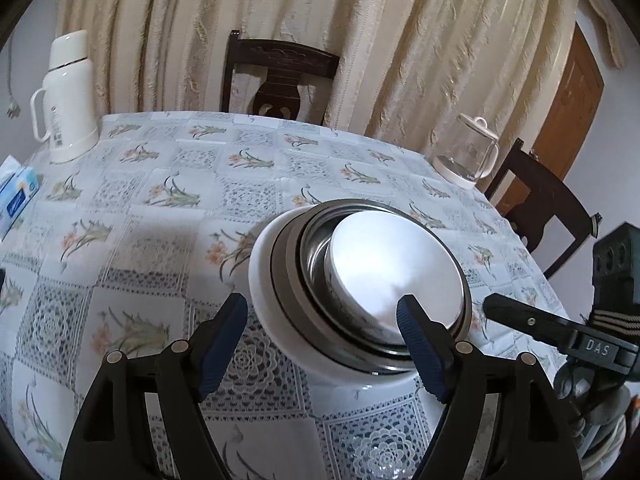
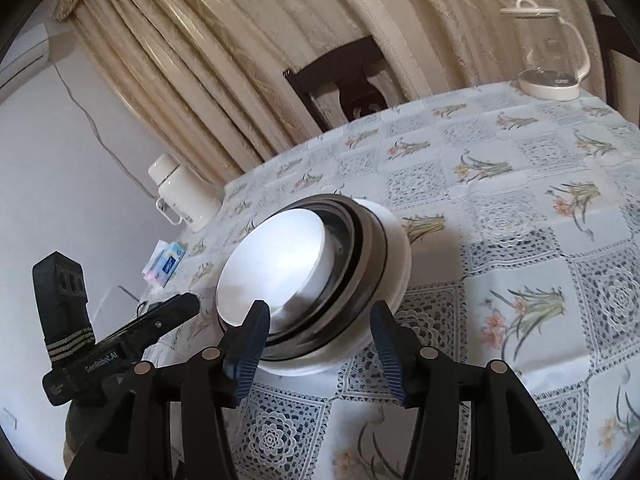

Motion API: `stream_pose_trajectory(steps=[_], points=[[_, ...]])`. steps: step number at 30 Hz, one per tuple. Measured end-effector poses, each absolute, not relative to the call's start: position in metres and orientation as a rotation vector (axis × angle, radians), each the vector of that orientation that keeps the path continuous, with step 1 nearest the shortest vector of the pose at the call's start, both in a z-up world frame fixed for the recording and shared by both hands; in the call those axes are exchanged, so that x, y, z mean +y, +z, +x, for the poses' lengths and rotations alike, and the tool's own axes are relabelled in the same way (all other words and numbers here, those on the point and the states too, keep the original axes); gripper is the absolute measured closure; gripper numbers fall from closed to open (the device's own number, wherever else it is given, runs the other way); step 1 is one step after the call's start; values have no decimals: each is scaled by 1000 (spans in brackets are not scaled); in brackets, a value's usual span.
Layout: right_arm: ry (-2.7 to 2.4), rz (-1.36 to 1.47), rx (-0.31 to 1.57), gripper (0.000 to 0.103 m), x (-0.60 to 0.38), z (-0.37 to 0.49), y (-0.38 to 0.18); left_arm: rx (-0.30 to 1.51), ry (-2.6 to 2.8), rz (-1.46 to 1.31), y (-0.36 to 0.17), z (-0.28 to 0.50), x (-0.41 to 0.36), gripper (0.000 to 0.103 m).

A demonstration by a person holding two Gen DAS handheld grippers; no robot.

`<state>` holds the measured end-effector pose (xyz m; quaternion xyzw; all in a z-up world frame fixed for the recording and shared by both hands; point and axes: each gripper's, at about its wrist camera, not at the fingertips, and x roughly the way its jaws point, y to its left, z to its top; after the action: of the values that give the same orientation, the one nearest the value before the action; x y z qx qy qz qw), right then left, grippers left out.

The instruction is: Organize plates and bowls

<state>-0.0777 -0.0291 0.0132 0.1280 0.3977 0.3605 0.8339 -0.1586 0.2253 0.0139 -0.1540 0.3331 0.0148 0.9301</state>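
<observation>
Your left gripper and right gripper, both spread apart, flank the nested bowl stack on the floral tablecloth

Tissue box cut by left edge, thermos label unreadable

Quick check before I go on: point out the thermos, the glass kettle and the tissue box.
thermos (image 1: pixel 66 92), left wrist view, body.
glass kettle (image 2: pixel 550 56), right wrist view, glass wall.
tissue box (image 1: pixel 18 196), left wrist view, top face.

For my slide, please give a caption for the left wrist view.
Open left tool near a nested stack of bowls on the floral tablecloth.
</observation>
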Motion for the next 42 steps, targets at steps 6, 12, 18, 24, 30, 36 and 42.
stream_pose_trajectory(steps=[6, 12, 18, 24, 30, 36, 42], points=[[716, 220, 761, 38, -37, -100, 9, 644, 49, -321, 17, -175, 224, 10], [674, 168, 720, 23, -38, -117, 0, 615, 71, -259, 20, -189, 213, 5], [632, 94, 654, 11, -36, -135, -1, 487, 154, -64, 27, -212, 186, 0], [587, 33, 598, 0, -31, -150, 2, 479, 208, 18, 16, -218, 171, 0], [543, 77, 595, 0, -40, -147, -1, 476, 295, 62, 5, -222, 165, 0], [520, 78, 576, 0, -39, -149, -1, 481, 372, 106, -3, -226, 163, 0], [498, 52, 574, 0, -38, -148, -1, 513, 376, 62, -10, -225, 171, 0]])
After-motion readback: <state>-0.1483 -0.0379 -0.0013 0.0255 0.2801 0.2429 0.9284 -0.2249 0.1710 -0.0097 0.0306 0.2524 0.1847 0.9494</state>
